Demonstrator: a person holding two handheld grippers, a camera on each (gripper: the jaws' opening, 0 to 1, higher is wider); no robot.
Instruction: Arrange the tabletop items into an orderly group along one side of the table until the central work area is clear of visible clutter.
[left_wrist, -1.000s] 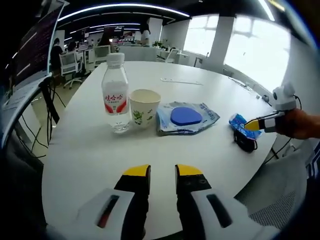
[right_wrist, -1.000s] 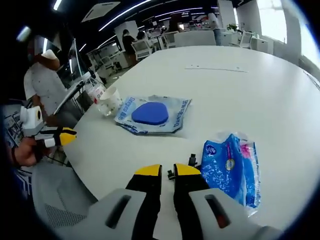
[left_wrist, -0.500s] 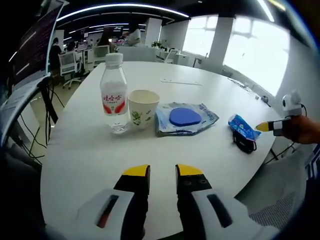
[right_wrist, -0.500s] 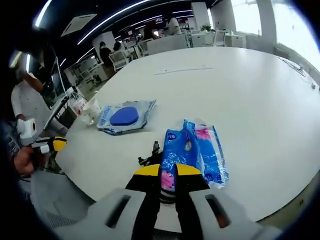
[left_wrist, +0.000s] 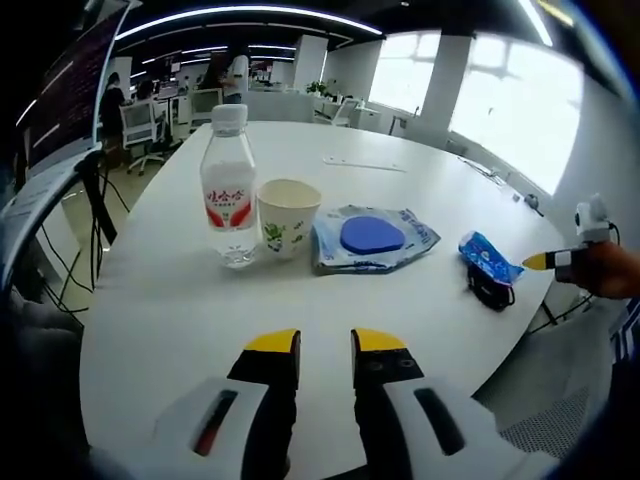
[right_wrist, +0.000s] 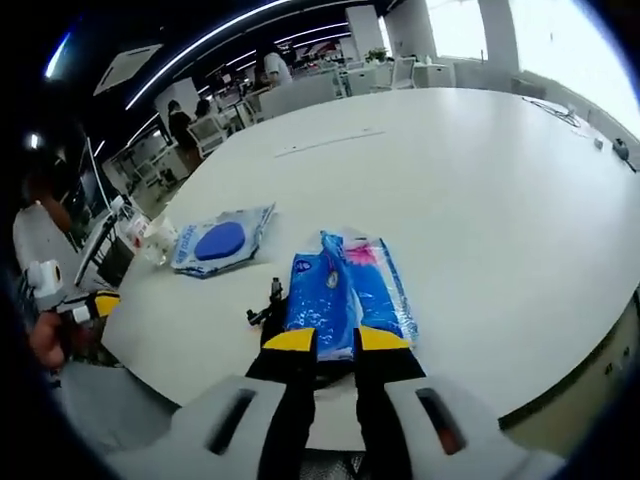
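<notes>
In the left gripper view a clear water bottle (left_wrist: 229, 185), a paper cup (left_wrist: 288, 215) and a blue-and-white pouch (left_wrist: 372, 237) stand in a row on the white round table (left_wrist: 180, 300). A blue tissue pack (left_wrist: 487, 255) and a small black object (left_wrist: 490, 288) lie near the right edge, with my right gripper (left_wrist: 560, 262) just beyond them. My left gripper (left_wrist: 325, 345) hovers over the near edge, jaws nearly together and holding nothing. In the right gripper view my right gripper (right_wrist: 338, 340) is at the near end of the tissue pack (right_wrist: 345, 285), jaws close together. The black object (right_wrist: 265, 305) lies left of it.
The pouch (right_wrist: 218, 240) and cup (right_wrist: 155, 235) sit further left, and my left gripper (right_wrist: 85, 303) is in a hand past the table edge. The far table (right_wrist: 480, 200) is bare apart from a thin strip (right_wrist: 320, 145). Office chairs, desks and people stand behind.
My right gripper has swung from beside the black object to the near end of the tissue pack, pulling back towards the table edge. The left gripper and the row of items have stayed put.
</notes>
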